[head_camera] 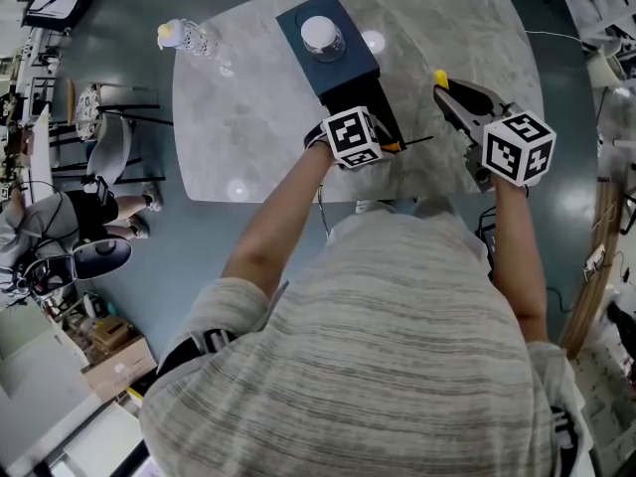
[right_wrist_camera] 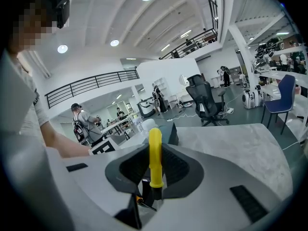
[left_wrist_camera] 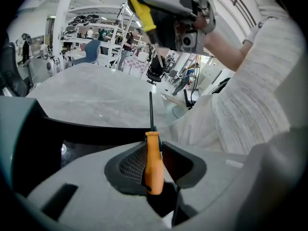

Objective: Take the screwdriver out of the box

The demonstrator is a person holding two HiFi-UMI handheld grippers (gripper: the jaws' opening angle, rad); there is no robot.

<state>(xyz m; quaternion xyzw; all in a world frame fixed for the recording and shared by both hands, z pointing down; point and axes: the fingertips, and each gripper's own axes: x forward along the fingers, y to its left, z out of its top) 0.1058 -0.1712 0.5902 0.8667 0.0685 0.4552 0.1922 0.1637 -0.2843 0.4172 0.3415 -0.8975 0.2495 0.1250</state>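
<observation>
My left gripper [head_camera: 390, 145] is shut on an orange-handled screwdriver [head_camera: 396, 148] just in front of the dark blue box [head_camera: 343, 73]; its thin shaft points right. In the left gripper view the orange handle [left_wrist_camera: 153, 160] sits between the jaws of the left gripper [left_wrist_camera: 154, 148], with the box's dark edge [left_wrist_camera: 91, 131] behind it. My right gripper [head_camera: 444, 87] hangs to the right of the box, shut on a yellow-handled screwdriver [head_camera: 440, 77]. The right gripper view shows that yellow handle [right_wrist_camera: 155, 150] standing upright between the pads.
A white round object [head_camera: 321, 34] rests on top of the box. A clear plastic bottle [head_camera: 189, 38] lies at the far left corner of the grey marble table [head_camera: 248, 127]. Chairs and clutter stand on the floor to the left.
</observation>
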